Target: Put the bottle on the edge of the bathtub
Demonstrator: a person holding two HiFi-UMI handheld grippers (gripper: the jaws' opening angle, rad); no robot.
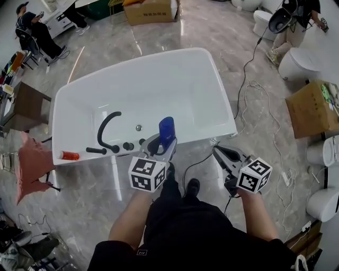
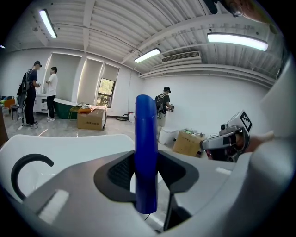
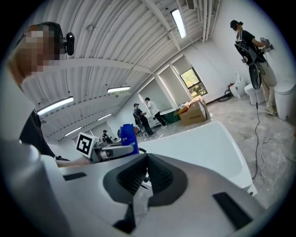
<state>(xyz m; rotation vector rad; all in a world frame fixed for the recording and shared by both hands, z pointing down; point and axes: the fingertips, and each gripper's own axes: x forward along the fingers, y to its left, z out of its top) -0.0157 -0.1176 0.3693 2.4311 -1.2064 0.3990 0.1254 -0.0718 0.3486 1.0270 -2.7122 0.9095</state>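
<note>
Left tool [image 2: 147, 172] is clamped on the blue bottle [image 2: 146, 148], gripping it low on the body, and the bottle stands upright between the pads. From the head view it's right at the near edge of the white bathtub [image 1: 159, 57], about halfway along that edge (whether its base touches the rim, I can't tell, since the tool covers it). Right tool [image 3: 143, 175] has its jaws together with nothing between them, and it's off the bathtub's near right corner, over the floor. Just inside the near edge, left of the bottle, there's a curved black spout [image 1: 106, 127] with black knobs [image 1: 128, 146]. A small orange-red tube [image 1: 69, 155] lies on the rim at the near left corner. A cardboard box [image 1: 151, 10] sits beyond the bathtub's far side.
</note>
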